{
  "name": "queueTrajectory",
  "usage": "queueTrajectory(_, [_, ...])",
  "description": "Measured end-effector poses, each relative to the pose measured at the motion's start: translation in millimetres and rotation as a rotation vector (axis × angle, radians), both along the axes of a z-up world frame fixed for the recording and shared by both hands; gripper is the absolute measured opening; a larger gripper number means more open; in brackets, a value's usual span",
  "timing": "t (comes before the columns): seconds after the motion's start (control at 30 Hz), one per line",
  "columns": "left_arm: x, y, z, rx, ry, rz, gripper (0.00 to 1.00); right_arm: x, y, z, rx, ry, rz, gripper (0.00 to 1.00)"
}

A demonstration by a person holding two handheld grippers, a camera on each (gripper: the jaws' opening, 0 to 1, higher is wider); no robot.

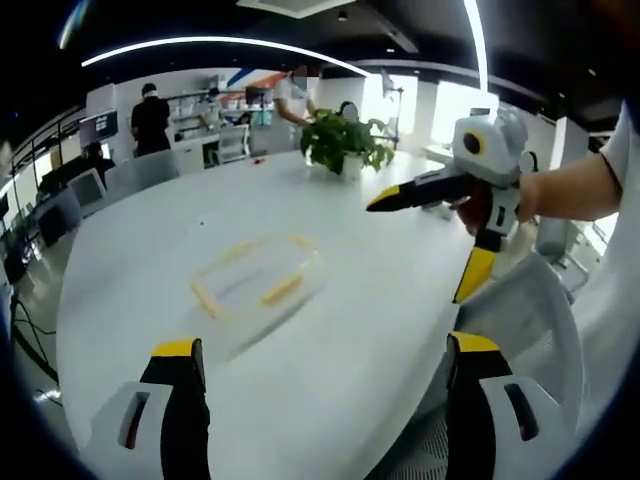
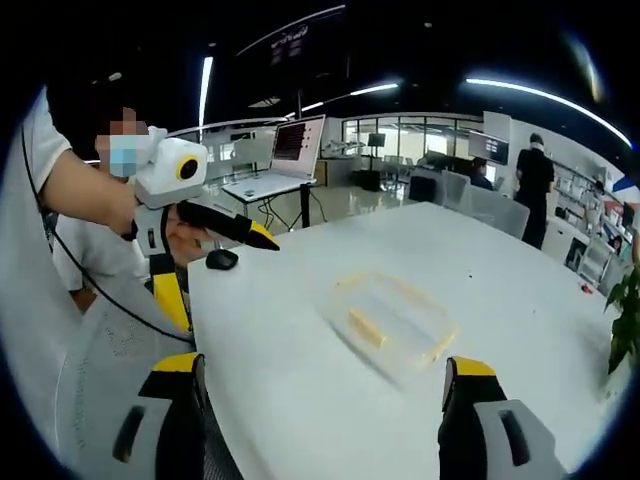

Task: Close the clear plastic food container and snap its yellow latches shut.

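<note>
In the left gripper view, the left gripper [image 1: 318, 370] is held low over the near edge of the white table [image 1: 150, 230], with its two jaws spread wide and nothing between them. The right gripper [image 1: 425, 245] is seen past the table's edge, well to the side of the container, held up by a hand [image 1: 480, 207]. Its two yellow-tipped jaws are spread far apart and hold nothing.

In the right gripper view, the right gripper [image 2: 320, 375] is held low at the table's near edge, and the left gripper [image 2: 222, 270] is held up off the table's corner.

The clear plastic food container [image 1: 258, 277] lies flat near the middle of the table, apart from both grippers. Nothing can be seen inside it. Yellow latches [image 1: 281, 290] are seen along its sides. Whether they are snapped down cannot be told. A potted plant [image 1: 345, 143] stands beyond the container.
</note>
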State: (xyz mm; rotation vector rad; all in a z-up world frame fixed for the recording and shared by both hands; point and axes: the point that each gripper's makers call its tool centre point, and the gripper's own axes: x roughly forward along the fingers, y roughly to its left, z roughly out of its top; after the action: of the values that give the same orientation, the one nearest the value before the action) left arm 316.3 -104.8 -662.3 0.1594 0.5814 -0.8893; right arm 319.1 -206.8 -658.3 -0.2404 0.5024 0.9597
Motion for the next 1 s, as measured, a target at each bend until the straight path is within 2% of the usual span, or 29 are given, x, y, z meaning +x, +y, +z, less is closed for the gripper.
queueTrajectory(0.13, [-6.3, 3, -0.8, 0.000, 0.011, 0.010, 0.99, -5, -4, -2.8, -0.003, 0.003, -0.018, 0.99])
queueTrajectory(0.23, [-12.0, 6, -1.0, -0.006, 0.018, 0.021, 0.99, -10, -5, -8.7, 0.007, 0.031, -0.026, 0.99])
queueTrajectory(0.47, [-25.8, 12, -5.5, -0.031, 0.042, 0.049, 0.98, -32, -3, -18.0, 0.012, 0.059, -0.020, 0.99])
queueTrajectory(0.73, [-44.7, 7, -9.5, -0.012, 0.033, 0.038, 0.98, -46, -3, -13.0, 0.046, 0.072, -0.035, 0.99])
queueTrajectory(1.0, [-49.2, 5, -8.3, -0.041, 0.036, 0.055, 0.95, -63, -2, -10.7, 0.052, 0.069, -0.027, 0.99])
